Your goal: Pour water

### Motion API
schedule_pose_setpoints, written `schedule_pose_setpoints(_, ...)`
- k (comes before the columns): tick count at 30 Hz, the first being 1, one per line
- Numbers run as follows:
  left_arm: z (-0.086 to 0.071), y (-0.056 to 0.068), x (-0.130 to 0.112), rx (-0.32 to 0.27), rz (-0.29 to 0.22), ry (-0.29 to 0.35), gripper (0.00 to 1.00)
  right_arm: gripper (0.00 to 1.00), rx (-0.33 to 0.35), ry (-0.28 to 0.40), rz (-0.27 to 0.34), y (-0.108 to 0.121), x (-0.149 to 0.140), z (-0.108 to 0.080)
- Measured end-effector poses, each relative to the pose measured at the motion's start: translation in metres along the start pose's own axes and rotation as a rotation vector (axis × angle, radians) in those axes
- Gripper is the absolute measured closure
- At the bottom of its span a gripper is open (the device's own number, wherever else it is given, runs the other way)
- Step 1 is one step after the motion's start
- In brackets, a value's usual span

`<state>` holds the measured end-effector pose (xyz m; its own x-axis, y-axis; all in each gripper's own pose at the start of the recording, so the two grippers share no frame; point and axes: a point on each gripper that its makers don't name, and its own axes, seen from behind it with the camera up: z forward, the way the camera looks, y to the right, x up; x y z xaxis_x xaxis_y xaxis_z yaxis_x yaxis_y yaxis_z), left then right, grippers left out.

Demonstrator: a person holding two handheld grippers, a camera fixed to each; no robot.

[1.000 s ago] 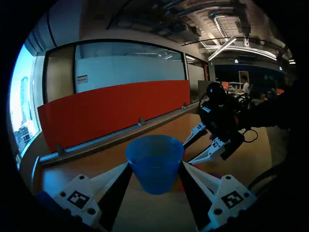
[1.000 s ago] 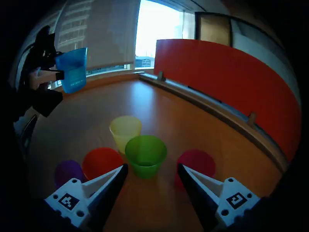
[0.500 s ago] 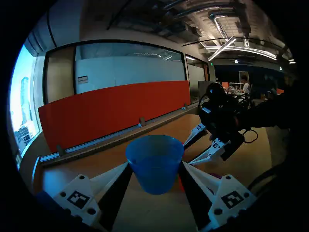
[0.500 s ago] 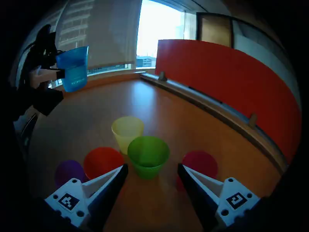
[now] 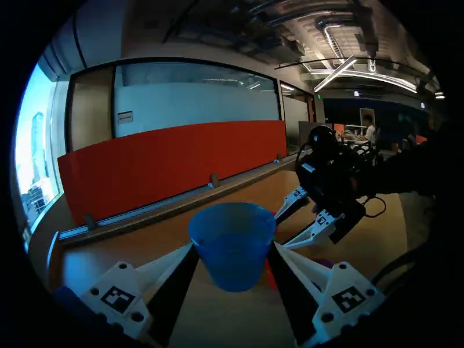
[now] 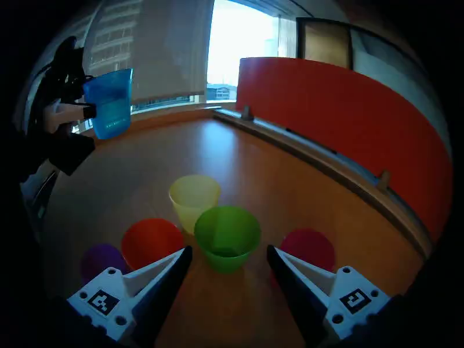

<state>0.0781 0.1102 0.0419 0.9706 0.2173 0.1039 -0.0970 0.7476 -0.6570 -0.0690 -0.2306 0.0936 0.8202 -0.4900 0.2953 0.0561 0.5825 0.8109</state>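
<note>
A translucent blue cup (image 5: 233, 232) is held upright above the table, with my left gripper (image 5: 232, 246) shut on its sides. In the right gripper view that blue cup (image 6: 110, 103) hangs at the upper left in the left gripper (image 6: 87, 110). My right gripper (image 6: 227, 250) stands open low over the wooden table (image 6: 174, 156). A green cup (image 6: 227, 232) stands just ahead between its fingertips, untouched. The right gripper (image 5: 290, 227) also appears farther off in the left gripper view, held by a dark-sleeved arm (image 5: 400, 171).
Around the green cup stand a yellow cup (image 6: 194, 200) behind it, a red cup (image 6: 152, 240) and a purple cup (image 6: 101, 260) to its left, and a magenta cup (image 6: 307, 246) to its right. A red partition (image 6: 348, 116) runs along the table's far edge.
The right gripper has crept slightly forward and left, so the cups sit a little further right in its view. The blue cup stays held at the same height.
</note>
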Motion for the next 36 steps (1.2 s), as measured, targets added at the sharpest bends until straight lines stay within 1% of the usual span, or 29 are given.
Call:
schedule_pose_setpoints(17, 0.0, -0.003, 0.004, 0.006, -0.02, 0.02, 0.19, 0.01, 0.013, -0.006, -0.001, -0.002, 0.003, 0.02)
schedule_pose_setpoints(29, 0.001, -0.001, 0.009, -0.001, -0.014, 0.029, 0.19, 0.01, 0.013, -0.004, 0.007, 0.0, 0.003, 0.031)
schedule_pose_setpoints(36, 0.001, 0.0, 0.01, 0.0, -0.01, 0.029, 0.19, 0.01, 0.011, -0.012, 0.006, 0.002, -0.002, 0.035)
